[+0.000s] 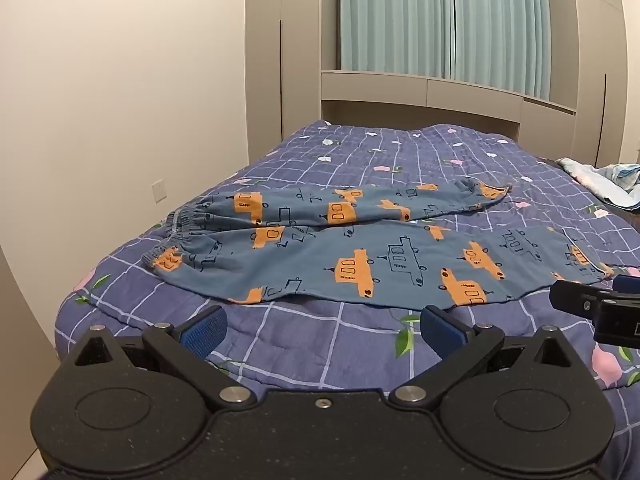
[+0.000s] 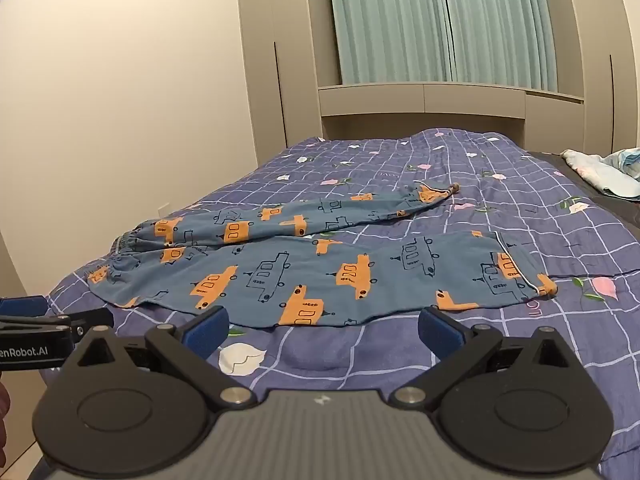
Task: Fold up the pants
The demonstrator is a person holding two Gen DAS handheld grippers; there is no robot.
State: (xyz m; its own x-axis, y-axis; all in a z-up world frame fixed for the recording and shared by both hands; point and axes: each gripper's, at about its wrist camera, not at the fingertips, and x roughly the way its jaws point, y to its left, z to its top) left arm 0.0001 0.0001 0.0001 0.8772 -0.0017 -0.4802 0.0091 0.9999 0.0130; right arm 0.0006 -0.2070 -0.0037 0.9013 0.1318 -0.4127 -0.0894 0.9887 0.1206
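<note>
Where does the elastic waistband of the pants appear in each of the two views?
Left wrist view: the waistband lies left of centre, at the pants' left end.
Right wrist view: the waistband lies further left, near the bed's edge.
Shared landmark: the green curtain behind the bed.

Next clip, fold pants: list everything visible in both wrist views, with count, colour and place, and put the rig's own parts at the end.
pants: one, blue with orange and outlined vehicle print, spread flat on the quilt, waistband left, two legs running right, unfolded
quilt: one, purple with white grid and flowers, covering the bed
crumpled cloth: one heap, pale blue and white, far right edge of the bed
curtains: light green, behind the bed
cabinets: beige, around the curtains
wall socket: one, beige, left wall
left gripper: black, blue fingers, open, before the pants' near edge
right gripper: black, blue fingers, open, likewise empty
</note>
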